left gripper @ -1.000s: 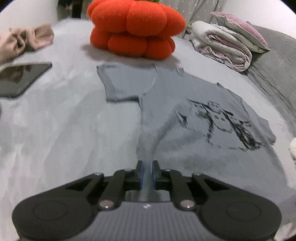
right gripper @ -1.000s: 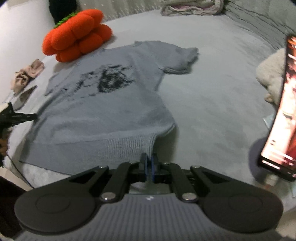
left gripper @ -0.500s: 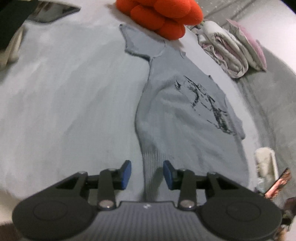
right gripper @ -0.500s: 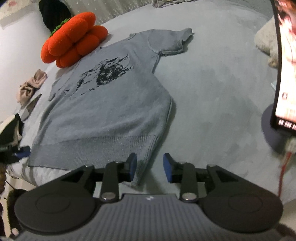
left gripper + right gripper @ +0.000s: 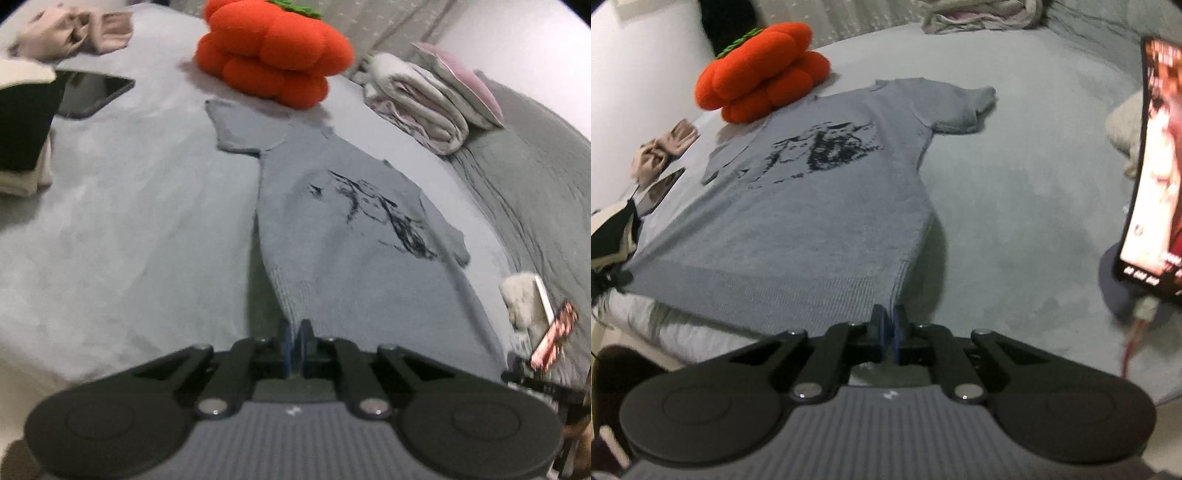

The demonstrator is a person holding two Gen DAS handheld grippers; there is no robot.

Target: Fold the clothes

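Grey knit t-shirt (image 5: 354,236) lies spread face-up on the bed (image 5: 122,229), print showing, both sleeves out; no fold made yet. Left tongs (image 5: 294,341) pinched tight on one ribbed hem corner, right tongs (image 5: 889,338) pinched tight on the other; hem lifted slightly just ahead of each. Judged stage: corners gripped, first fold still to come, likely carrying the hem toward the collar far ahead.

Left view only: folded blankets (image 5: 417,107) and pillow well ahead to the right, dark tablet (image 5: 92,92) ahead to the left. Right view only: lit phone screen (image 5: 1156,166) on a stand close at right. Orange pumpkin cushion (image 5: 761,70) beyond the collar, in both.
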